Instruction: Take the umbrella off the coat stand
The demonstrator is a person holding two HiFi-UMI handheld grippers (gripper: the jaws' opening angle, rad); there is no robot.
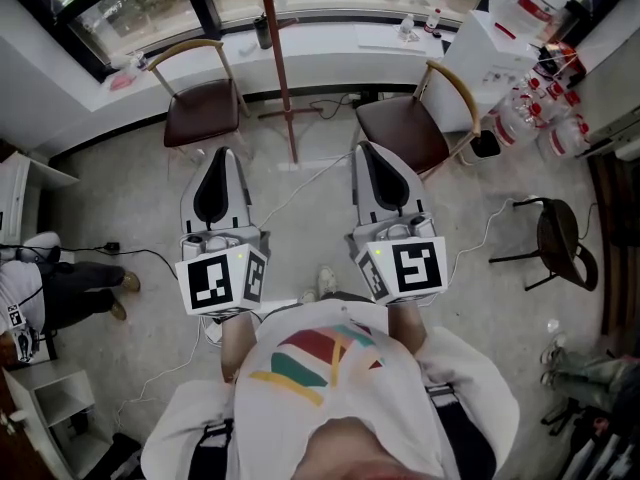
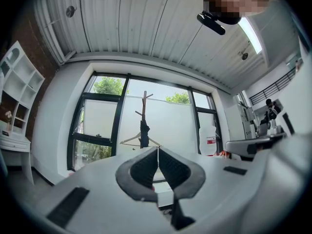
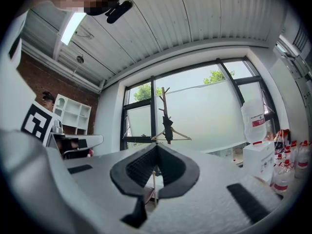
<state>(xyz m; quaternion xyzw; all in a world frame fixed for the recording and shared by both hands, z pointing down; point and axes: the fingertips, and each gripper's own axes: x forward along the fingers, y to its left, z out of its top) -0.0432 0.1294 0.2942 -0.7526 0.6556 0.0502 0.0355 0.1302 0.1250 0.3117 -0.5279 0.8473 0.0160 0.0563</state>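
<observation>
The wooden coat stand (image 1: 283, 68) rises by the window between two chairs. A dark folded umbrella (image 1: 263, 31) hangs on it, with a pale clothes hanger just below it in the gripper views. In the left gripper view the umbrella (image 2: 144, 133) hangs straight ahead above my left gripper (image 2: 157, 149), still at a distance. The right gripper view shows the umbrella (image 3: 168, 127) a little right of my right gripper (image 3: 156, 145). Both grippers are shut with nothing in them. In the head view the left gripper (image 1: 224, 154) and right gripper (image 1: 366, 149) point at the stand, side by side.
A brown-seated chair (image 1: 200, 108) stands left of the stand's base, and another chair (image 1: 405, 133) right of it. A white cable runs across the floor (image 1: 130, 198). A white table (image 1: 495, 43) with bottles stands at the right, a black stool (image 1: 560, 238) nearer. A seated person's legs (image 1: 70, 288) show at the left.
</observation>
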